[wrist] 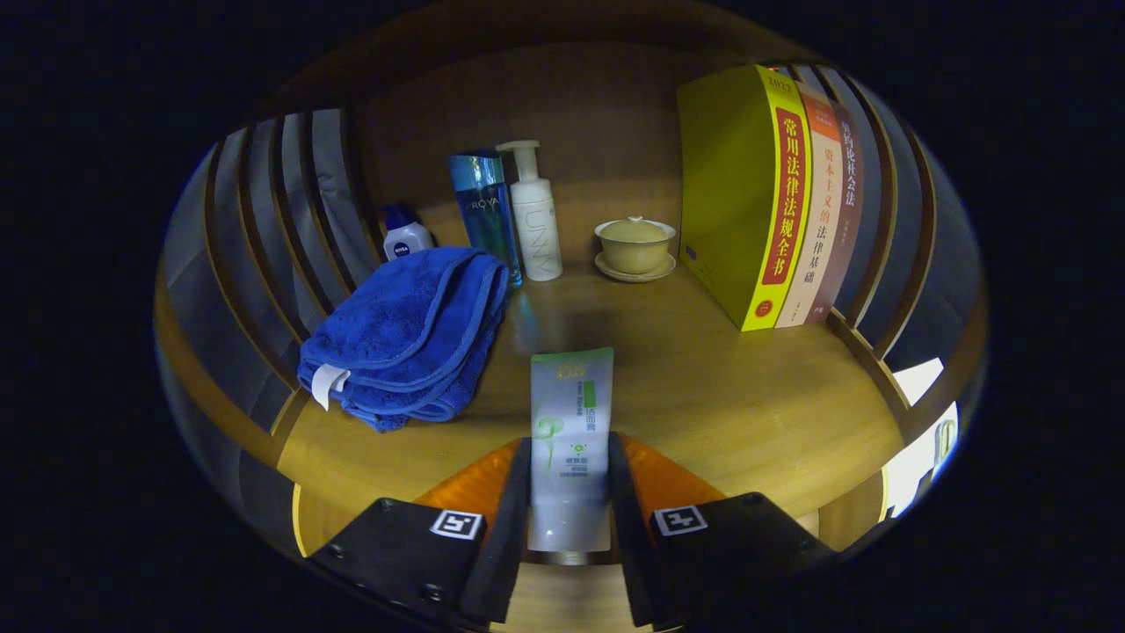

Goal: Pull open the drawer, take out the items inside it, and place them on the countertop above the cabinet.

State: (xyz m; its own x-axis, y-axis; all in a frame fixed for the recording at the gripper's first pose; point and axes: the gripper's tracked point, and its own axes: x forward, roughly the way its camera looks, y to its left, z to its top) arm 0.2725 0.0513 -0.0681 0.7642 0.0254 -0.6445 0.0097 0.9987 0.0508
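Gripped between the two black fingers [508,519] of the gripper [569,492] is a white-and-green tube [571,431], both fingers pressed flat against its sides. Its cap end is held down near the camera, and its flat crimped end is pointed away, above the tabletop [703,396] and close to its near edge. Whether the tube is touching the wood cannot be told.

A folded blue towel [409,334] with a white tag is seen at the left edge of the tabletop, beside the slatted side rail. Behind it, toward the back left corner, a small white bottle [406,236] with a blue cap is placed. Just to its right, along the back edge, a tall blue bottle [486,215] and a white pump bottle [534,215] are stood upright side by side. A lidded cream cup on a saucer [635,246] is set further right along the back edge. Three books [773,193] are stood upright at the right edge, the yellow one nearest the middle, with the others pressed against the right slats.
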